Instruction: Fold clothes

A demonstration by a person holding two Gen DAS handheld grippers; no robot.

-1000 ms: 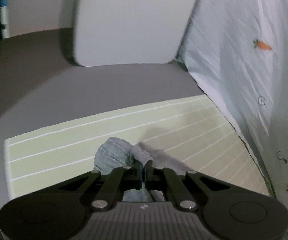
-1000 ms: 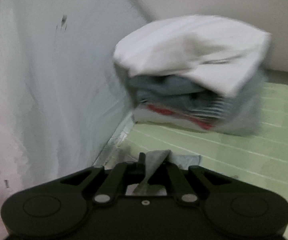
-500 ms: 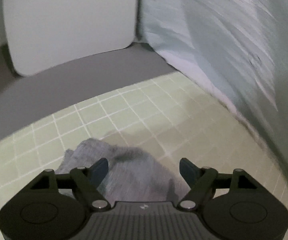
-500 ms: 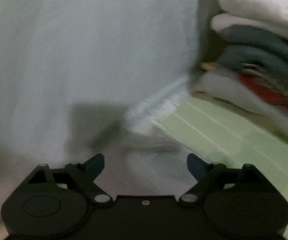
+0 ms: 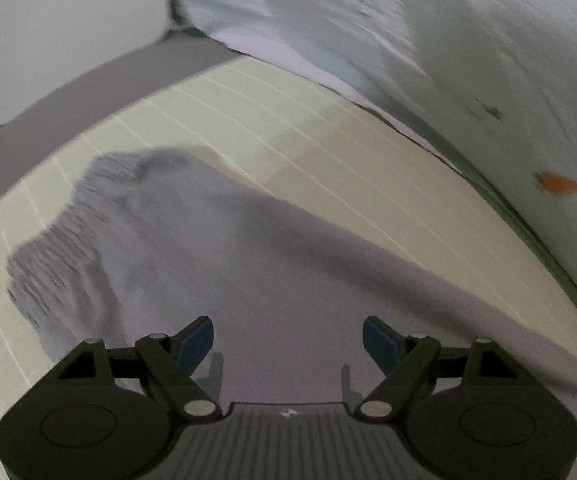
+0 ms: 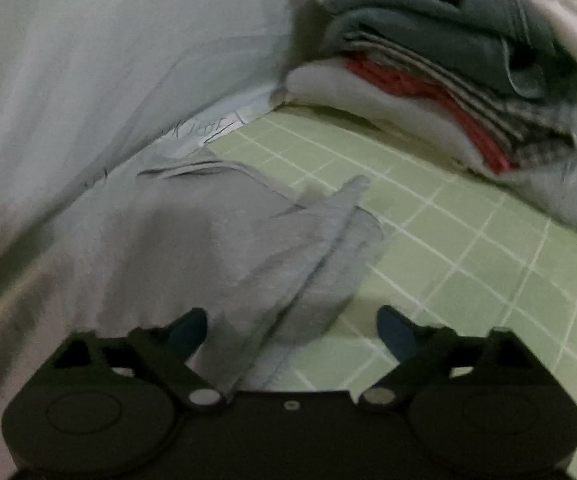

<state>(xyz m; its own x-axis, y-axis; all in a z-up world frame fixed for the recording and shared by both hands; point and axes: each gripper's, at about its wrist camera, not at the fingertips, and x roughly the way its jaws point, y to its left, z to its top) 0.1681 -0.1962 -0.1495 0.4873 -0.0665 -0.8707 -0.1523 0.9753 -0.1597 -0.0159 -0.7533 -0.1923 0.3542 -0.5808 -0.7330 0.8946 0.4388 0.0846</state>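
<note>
A grey garment [image 5: 216,264] lies spread on the green gridded mat [image 5: 368,168], its ribbed cuff [image 5: 60,236] toward the left. My left gripper [image 5: 288,342] hovers open just above the cloth, nothing between its blue pads. In the right wrist view the same grey garment [image 6: 248,248] lies flat with a folded strip [image 6: 340,232] running toward the mat [image 6: 468,280]. My right gripper [image 6: 292,330] is open over its near edge, holding nothing.
A stack of folded clothes [image 6: 468,80], white, red, striped and grey, sits at the far right of the mat. A pale sheet with carrot prints [image 5: 488,60] hangs along one side. A white cushion [image 5: 60,20] and grey sofa seat [image 5: 88,88] lie beyond the mat.
A second ago both grippers were shut on the grey garment and held it up. Both have opened, and the garment now lies spread on the mat below them.
</note>
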